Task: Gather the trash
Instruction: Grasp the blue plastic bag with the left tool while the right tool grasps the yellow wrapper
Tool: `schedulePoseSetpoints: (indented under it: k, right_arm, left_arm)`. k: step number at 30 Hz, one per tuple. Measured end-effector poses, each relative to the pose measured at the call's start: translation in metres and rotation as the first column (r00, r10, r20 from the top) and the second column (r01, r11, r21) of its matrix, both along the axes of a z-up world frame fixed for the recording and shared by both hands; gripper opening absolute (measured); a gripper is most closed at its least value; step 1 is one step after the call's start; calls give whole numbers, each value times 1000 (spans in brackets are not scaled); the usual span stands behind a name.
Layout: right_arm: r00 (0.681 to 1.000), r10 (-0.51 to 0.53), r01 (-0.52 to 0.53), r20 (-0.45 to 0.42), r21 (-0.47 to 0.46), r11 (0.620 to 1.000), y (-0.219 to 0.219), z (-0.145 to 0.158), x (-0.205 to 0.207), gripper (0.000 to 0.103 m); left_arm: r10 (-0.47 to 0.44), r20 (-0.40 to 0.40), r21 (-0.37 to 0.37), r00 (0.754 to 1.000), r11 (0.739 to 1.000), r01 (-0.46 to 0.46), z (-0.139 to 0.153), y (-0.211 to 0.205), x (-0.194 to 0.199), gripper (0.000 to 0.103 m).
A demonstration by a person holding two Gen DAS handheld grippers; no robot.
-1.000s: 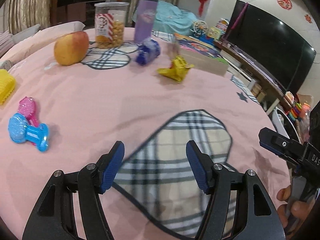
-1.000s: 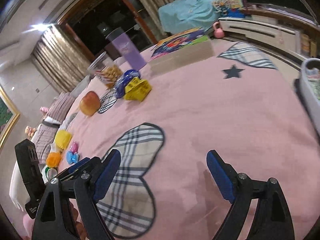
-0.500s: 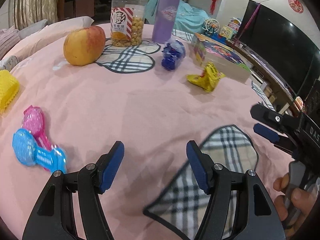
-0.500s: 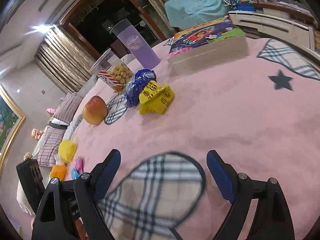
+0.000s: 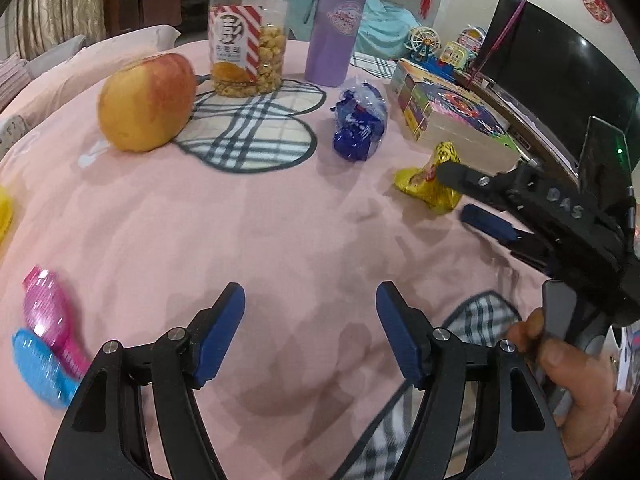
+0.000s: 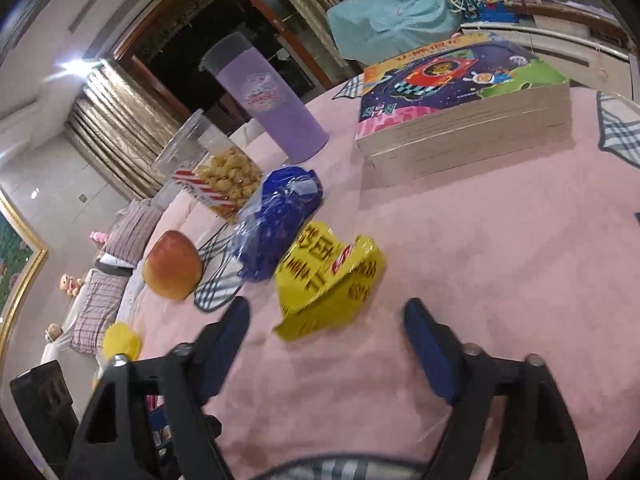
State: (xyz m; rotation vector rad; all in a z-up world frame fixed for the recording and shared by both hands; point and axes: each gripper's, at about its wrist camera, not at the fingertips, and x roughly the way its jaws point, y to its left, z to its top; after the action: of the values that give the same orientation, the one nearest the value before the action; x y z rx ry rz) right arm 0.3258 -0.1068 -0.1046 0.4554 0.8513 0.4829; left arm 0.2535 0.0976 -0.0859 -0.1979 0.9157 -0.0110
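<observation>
A crumpled yellow wrapper (image 6: 328, 276) lies on the pink cloth, with a crumpled blue wrapper (image 6: 276, 220) just behind it. My right gripper (image 6: 327, 312) is low over the cloth and its jaws are closing. The yellow wrapper's near edge sits between its fingertips, and the pads do not touch it. In the left wrist view the right gripper (image 5: 452, 192) reaches in from the right onto the yellow wrapper (image 5: 420, 184), and the blue wrapper (image 5: 360, 128) lies further back. My left gripper (image 5: 310, 300) hovers over bare cloth, its jaws opening with nothing between them.
An apple (image 5: 146, 102), a clear snack jar (image 5: 248, 40) and a purple tumbler (image 5: 336, 28) stand at the back. A thick picture-book box (image 5: 448, 116) lies right of the wrappers. Pink and blue toys (image 5: 48, 340) lie at the near left. A hand (image 5: 568, 364) holds the right gripper's handle.
Both grippers have moved forward across the cloth towards the wrappers. The right jaws have narrowed, and the yellow wrapper now sits right at their tips.
</observation>
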Motion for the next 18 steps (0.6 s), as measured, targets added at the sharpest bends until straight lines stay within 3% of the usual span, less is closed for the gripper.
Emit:
schedulePoseSetpoints:
  k: [1,2,12,18]
  right_arm:
    - [1000,2,-2,-5,7,1000,0,-2,3,50]
    - [1000,12,-11,-9,32,999,-1,-3,4,44]
    - [995,-97,96,-2,114,989,-71,-4,-37,42]
    - [992,-122,120,14,69,990,-100,-2,-68,42]
  left_arm:
    - [-7,-3,-3,1000,1000,7,0,-2,7,71]
    - [-14,-4,-4,1000,1000,14,0,-4,13,71]
    - [-53,26,48,998,998,51,3,-28,87,78]
    - [-42,61,119,997,992,34,3,-40,119,76]
